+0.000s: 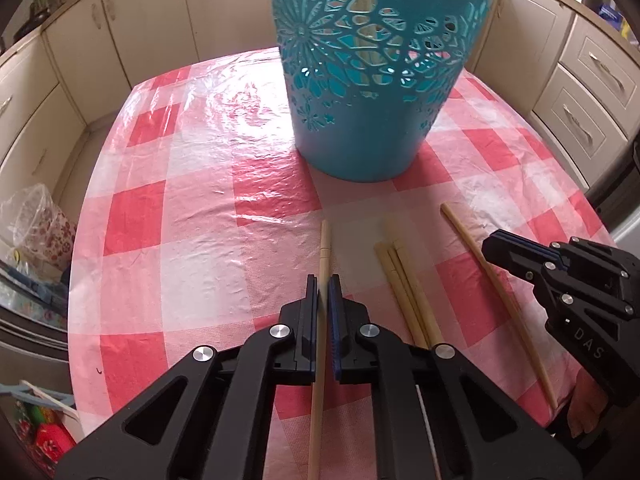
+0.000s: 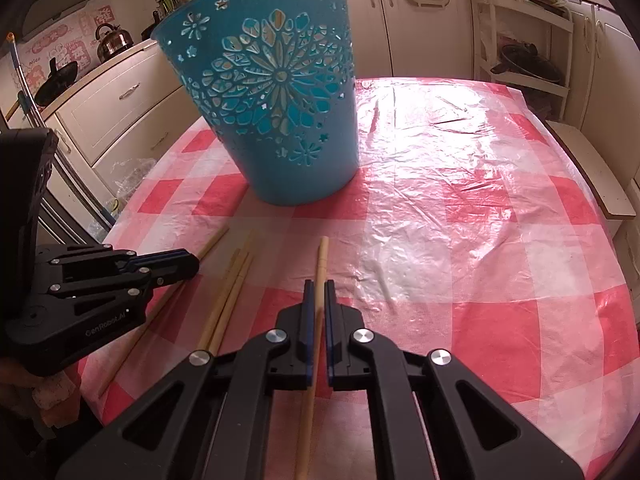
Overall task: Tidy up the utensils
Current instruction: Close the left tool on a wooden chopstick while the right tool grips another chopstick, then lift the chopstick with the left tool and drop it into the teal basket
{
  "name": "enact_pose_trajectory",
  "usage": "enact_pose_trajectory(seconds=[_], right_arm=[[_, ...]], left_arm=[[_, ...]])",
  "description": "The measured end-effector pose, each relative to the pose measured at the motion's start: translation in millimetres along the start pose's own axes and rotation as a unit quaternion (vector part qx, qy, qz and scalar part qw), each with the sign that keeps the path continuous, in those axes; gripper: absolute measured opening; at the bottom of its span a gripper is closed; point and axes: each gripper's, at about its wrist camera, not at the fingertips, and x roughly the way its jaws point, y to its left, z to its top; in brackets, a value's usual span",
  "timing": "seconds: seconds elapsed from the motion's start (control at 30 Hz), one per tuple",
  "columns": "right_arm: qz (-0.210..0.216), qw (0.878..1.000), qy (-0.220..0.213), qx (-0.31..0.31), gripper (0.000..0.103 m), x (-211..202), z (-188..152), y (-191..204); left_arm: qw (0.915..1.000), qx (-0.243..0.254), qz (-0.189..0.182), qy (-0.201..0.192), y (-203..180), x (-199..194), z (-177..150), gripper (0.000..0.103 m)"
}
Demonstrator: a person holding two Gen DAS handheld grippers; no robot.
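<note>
Between left tool [image 1: 324, 280] fingers, 1 chopstick [image 1: 325, 240]

Bright daylight from the far side glares white off the glossy plastic cover on the worktop [image 2: 460, 152]. Both views are sharp in the middle. Fisheye distortion bends the edges, and the corners fall dark.
</note>
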Motion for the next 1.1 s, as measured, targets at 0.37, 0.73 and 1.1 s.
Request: enact_pose_trajectory(seconds=[0.37,0.73,1.1], right_arm=[[0.021,1.000,0.000,0.022,0.006,-1.5,1.7,-5.5],[-0.004,1.000,0.011,-0.027,0.006,8.4,-1.2,11.8],[-0.009,0.999,0.013,-0.050,0.014,8.7,-3.1,19.0]], left_arm=[[0.9994,-0.007,0.034,0.007,9.5,1.7,3.4,0.039],[0.9994,-0.004,0.035,-0.001,6.5,1.6,1.5,0.035],[0.9986,0.028,0.041,0.016,-8.6,3.6,6.1,0.008]])
